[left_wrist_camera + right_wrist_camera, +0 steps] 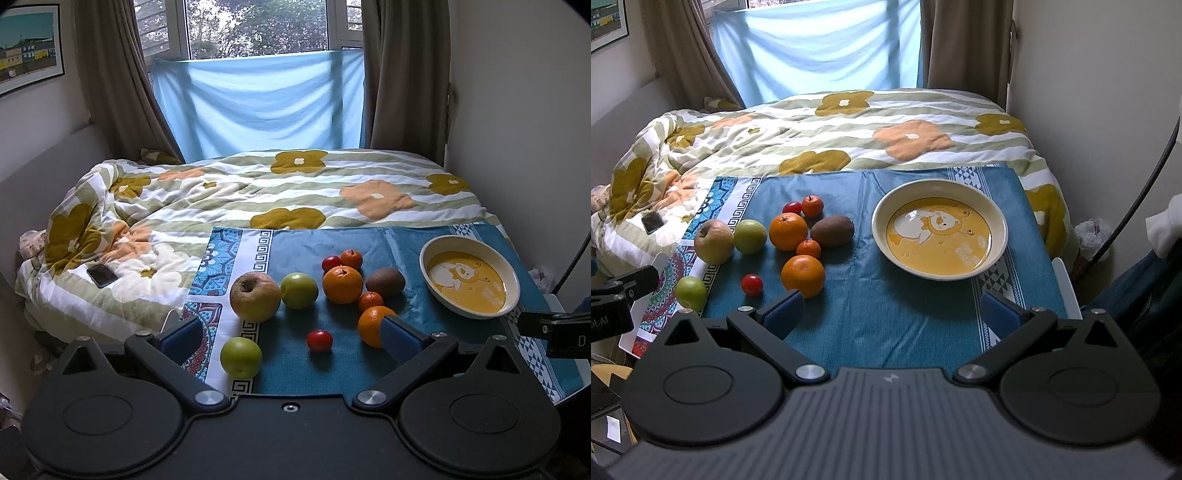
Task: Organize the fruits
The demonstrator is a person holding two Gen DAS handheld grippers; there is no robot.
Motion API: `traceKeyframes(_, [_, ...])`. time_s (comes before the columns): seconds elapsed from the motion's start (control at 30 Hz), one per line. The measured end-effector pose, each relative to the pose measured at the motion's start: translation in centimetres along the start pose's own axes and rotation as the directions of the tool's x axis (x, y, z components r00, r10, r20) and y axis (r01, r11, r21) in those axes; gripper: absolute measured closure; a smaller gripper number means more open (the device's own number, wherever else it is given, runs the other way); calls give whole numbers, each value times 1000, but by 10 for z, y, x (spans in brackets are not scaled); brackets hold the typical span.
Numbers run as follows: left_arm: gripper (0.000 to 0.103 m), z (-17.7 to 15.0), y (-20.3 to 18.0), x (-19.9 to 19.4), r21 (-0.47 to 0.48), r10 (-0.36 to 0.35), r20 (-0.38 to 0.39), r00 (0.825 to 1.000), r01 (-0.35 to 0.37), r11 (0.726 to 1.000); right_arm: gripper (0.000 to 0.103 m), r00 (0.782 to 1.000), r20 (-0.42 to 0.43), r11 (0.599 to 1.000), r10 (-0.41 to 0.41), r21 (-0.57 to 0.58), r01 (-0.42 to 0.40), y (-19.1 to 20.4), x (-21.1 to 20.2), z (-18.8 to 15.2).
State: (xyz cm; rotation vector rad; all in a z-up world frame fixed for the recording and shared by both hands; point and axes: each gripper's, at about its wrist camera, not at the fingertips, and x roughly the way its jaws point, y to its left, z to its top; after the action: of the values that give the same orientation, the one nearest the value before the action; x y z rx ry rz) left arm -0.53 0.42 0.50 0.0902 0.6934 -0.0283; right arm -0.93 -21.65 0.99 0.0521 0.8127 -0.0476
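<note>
Several fruits lie on a blue cloth: a brownish apple, two green fruits, two oranges, small tangerines, a kiwi and two red cherry tomatoes. A cream and yellow bowl with a bear print stands empty to the right. My left gripper is open above the near fruits, holding nothing. My right gripper is open and empty over the cloth in front of the bowl.
The cloth covers a small table beside a bed with a flowered quilt. A phone lies on the quilt at the left. A wall stands close on the right. Curtains and a window are behind the bed.
</note>
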Motion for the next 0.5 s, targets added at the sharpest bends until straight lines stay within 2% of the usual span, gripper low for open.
traceKeyframes(0.5, [0, -2, -1, 1, 0, -1, -3, 1000, 1, 1000, 0, 1000, 0, 1000, -2, 3, 2, -1, 0, 0])
